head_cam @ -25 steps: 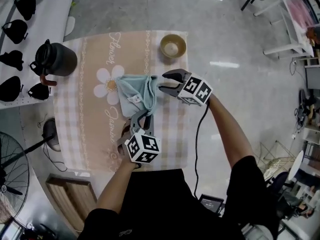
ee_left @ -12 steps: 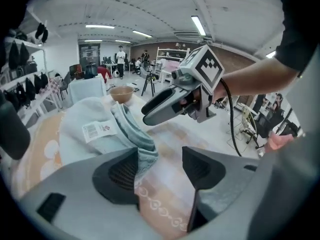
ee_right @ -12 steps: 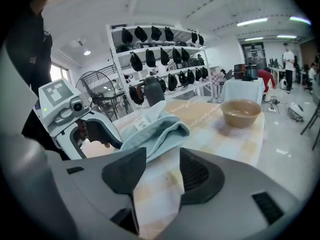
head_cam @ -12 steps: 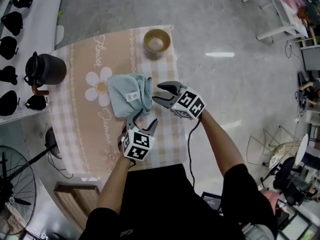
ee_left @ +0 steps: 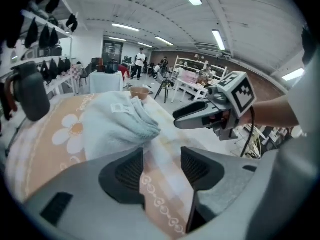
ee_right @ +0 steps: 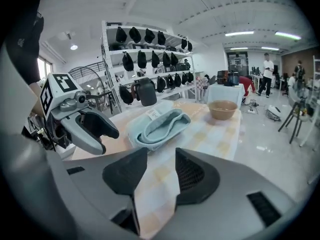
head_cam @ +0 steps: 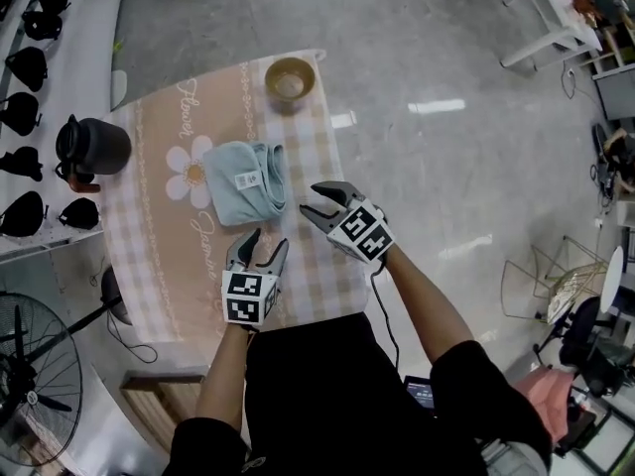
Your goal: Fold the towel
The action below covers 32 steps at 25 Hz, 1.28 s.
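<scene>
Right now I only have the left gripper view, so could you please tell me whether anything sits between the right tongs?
Observer: Nothing. The right tongs stand open, with only tablecloth beyond them.
Operator: Do they touch the towel?
Observer: No. The head view shows bare tablecloth between them and the towel.
Operator: And the bowl?
Observer: The bowl stands apart from the towel, near the tablecloth's far edge.
</scene>
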### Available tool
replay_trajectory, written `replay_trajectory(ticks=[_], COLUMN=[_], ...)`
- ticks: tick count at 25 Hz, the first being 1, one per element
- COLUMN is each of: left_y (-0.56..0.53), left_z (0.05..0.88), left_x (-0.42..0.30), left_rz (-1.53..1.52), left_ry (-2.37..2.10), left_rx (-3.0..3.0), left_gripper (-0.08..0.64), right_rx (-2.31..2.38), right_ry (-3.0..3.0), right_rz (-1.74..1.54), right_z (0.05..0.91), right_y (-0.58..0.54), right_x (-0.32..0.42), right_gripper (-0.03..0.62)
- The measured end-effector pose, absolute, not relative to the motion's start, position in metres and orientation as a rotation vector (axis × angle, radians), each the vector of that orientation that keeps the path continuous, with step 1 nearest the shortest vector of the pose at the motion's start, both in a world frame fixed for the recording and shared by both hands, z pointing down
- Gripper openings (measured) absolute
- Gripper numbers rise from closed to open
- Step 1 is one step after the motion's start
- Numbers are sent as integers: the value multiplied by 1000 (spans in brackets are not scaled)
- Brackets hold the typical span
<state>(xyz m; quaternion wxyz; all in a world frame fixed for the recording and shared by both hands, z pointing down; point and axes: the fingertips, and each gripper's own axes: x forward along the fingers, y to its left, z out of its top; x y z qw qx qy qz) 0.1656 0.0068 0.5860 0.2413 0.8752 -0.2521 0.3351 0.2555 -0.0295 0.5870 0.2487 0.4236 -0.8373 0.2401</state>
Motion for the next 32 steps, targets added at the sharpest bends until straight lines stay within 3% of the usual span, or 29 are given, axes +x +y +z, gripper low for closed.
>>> replay_trajectory(ticks=[1,2,3,4,19,32], left_y=[10,12,15,19,57,2], left_z=[588,590,591,593,580,298], left_x=[155,143,132,121,16,-35], left_rz=[906,896,889,891,837,261], left_ry=[-734,-780,-823,-858,-973,-1229], left_rx=[2354,2315,2280,2254,2181,2738], left_gripper=[230,152,14,5,3,3], right_rx=[1185,1221,1250,1266,1437,1972], right_ry=[-2255,-2228,-2205,-2191,-2057,-2186], right_rz=[654,658,669,684,731,172], right_z=[586,585,585,587,566,280], right_y=[-22,-15,-8,0,87,54], right_x=[255,254,253,249,159,121], right_gripper=[166,112,31,8,3,5])
